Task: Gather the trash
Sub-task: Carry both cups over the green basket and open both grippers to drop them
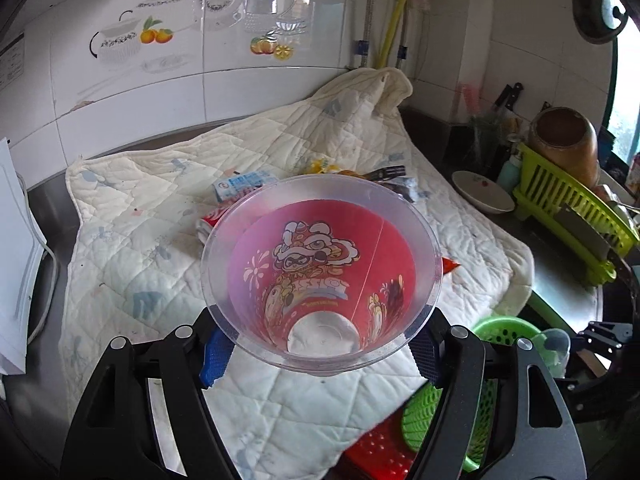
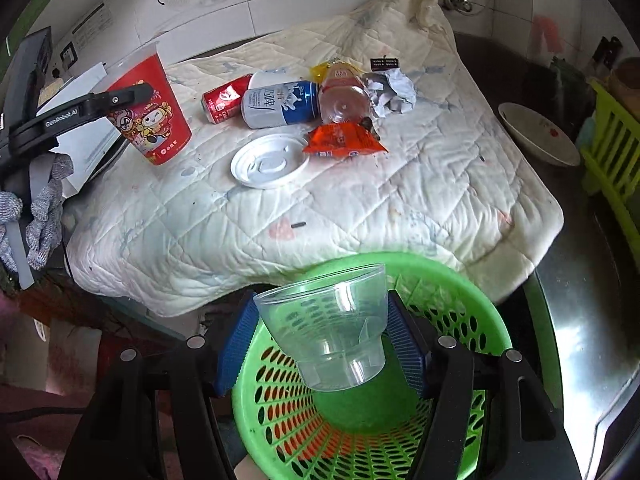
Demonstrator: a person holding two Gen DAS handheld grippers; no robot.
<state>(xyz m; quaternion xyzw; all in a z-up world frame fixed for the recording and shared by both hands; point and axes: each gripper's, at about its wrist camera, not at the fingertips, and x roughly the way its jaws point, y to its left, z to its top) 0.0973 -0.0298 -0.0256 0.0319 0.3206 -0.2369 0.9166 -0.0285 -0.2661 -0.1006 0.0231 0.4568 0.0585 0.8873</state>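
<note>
My left gripper [image 1: 320, 350] is shut on a red printed plastic cup [image 1: 320, 276], seen from its open mouth; the same cup [image 2: 150, 114] stands upright at the left edge of the white quilted cloth [image 2: 360, 208] in the right wrist view. My right gripper [image 2: 320, 340] is shut on a small clear plastic cup [image 2: 332, 328], held over the green perforated basket [image 2: 460, 288]. On the cloth lie a red can [image 2: 224, 98], a blue-and-white can [image 2: 280, 104], a white lid [image 2: 268, 156], an orange wrapper [image 2: 344, 140], a clear bottle [image 2: 344, 100] and crumpled paper [image 2: 390, 90].
A white bowl [image 2: 536, 136] and a yellow-green dish rack [image 1: 576, 216] stand on the dark counter to the right. A brown jar [image 1: 564, 144] sits behind the rack. White papers [image 1: 16, 280] lie at the left. A tiled wall runs behind the cloth.
</note>
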